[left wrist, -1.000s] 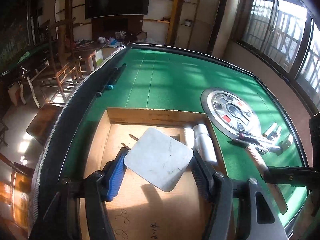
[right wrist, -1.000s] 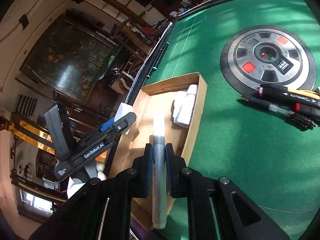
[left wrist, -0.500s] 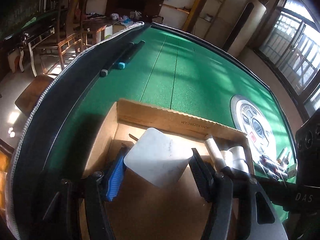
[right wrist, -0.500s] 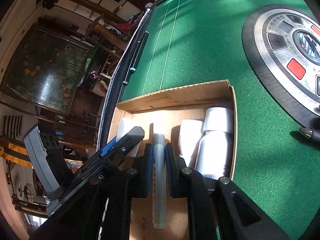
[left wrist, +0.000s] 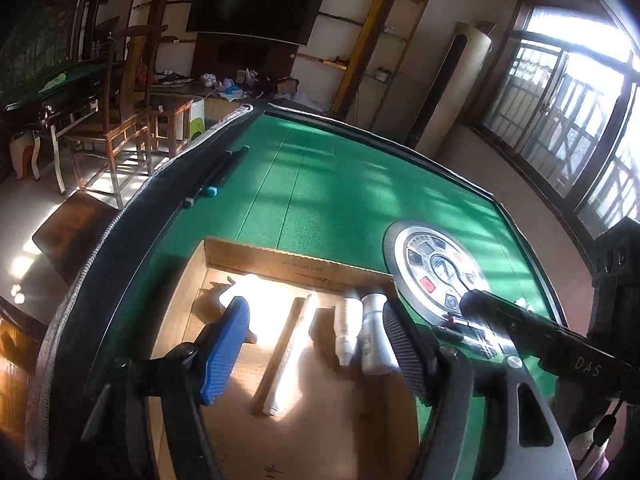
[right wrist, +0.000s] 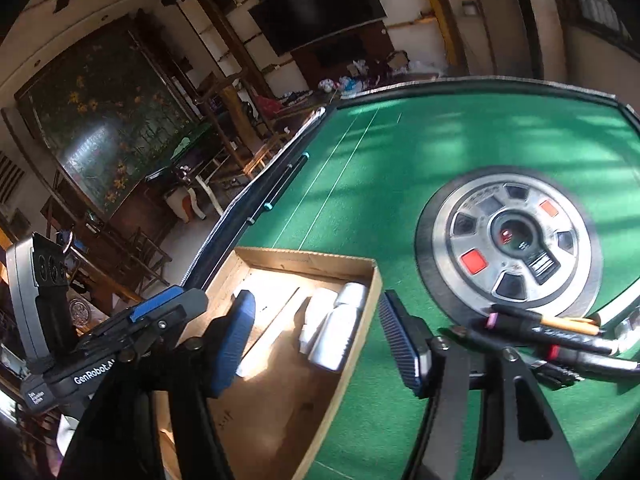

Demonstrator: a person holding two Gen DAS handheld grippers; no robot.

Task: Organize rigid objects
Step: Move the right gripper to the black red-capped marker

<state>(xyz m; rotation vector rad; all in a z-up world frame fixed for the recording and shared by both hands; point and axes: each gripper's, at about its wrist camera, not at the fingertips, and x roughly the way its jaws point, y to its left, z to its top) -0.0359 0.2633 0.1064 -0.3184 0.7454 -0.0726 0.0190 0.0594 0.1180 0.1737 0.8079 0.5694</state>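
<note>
Hard sunlight pours in from the windows [left wrist: 568, 120] at the upper right of the left wrist view, blowing them out to white. A glaring patch burns out the floor of the cardboard box [left wrist: 280, 264] in both views. Banded shadows stripe the green surface [right wrist: 460, 148]. Fisheye bending curves every edge; corners fall to black.
</note>
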